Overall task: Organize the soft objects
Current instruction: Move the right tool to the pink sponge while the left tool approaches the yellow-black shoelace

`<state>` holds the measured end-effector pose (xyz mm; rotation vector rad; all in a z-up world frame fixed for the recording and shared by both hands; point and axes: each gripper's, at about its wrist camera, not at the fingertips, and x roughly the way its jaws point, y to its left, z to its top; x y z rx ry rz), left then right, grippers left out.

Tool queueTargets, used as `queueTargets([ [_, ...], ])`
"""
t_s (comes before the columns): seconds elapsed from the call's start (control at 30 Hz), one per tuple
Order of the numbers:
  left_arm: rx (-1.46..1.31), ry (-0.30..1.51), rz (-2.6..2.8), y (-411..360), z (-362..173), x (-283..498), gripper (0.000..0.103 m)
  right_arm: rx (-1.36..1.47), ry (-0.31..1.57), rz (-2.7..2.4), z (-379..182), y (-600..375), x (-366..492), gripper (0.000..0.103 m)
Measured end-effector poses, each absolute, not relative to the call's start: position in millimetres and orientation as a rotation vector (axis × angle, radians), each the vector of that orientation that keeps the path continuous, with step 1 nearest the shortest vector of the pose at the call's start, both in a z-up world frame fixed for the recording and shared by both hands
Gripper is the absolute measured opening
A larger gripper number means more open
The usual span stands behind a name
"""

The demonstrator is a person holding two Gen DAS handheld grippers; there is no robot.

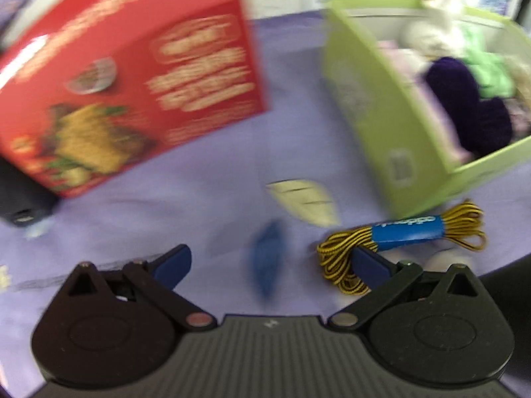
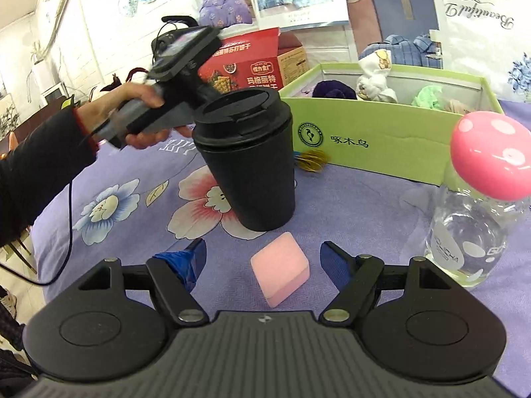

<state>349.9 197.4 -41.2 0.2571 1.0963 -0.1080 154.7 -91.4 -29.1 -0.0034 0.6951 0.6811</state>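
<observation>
Two grippers are seen here, both with jaws spread and nothing pinched. Between the fingers of the right gripper (image 2: 262, 262) one pink foam cube (image 2: 279, 273) is found, lying on the purple flowered sheet (image 2: 116, 199) with clear gaps to both pads — not touched on either side. Just ahead of it one black lidded cup (image 2: 249, 162) is standing upright, and off to the right one clear bottle (image 2: 471, 232) with a pink mushroom cap is seen. Further ahead one green box (image 2: 381, 136) is parked, with a few soft bits already inside: one dark purple piece, one white, one light green, though the rest can't be made out.

Left gripper (image 1: 270, 265) is held by a hand (image 2: 142, 112) up and left of the cup. Its view is badly blurred. One yellow-and-black lace bundle (image 1: 401, 238) with a blue paper band is lying just at its right fingertip — contact can't be judged. One red carton (image 1: 132, 76) is seen ahead-left, the green box ahead-right, and the sheet's printed pattern between the fingers.
</observation>
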Motion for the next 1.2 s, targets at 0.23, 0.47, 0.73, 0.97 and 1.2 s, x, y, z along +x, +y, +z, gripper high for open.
queueTargets([
  [0.23, 0.223, 1.039, -0.016, 238, -9, 316, 0.102, 0.025, 0.673, 0.683, -26, -96, 149, 0.061],
  [0.47, 0.438, 0.936, -0.294, 189, -2, 302, 0.102, 0.049, 0.674, 0.653, -28, -98, 143, 0.062],
  [0.73, 0.445, 0.957, -0.597, 184, -22, 310, 0.102, 0.052, 0.728, 0.566, -36, -95, 142, 0.062],
  [0.97, 0.504, 0.966, -0.754, 176, -34, 325, 0.102, 0.188, 0.846, 0.421, -57, -71, 163, 0.062],
  [1.2, 0.506, 0.99, -0.801, 176, -51, 331, 0.102, 0.046, 0.818, 0.346, -61, -43, 162, 0.063],
])
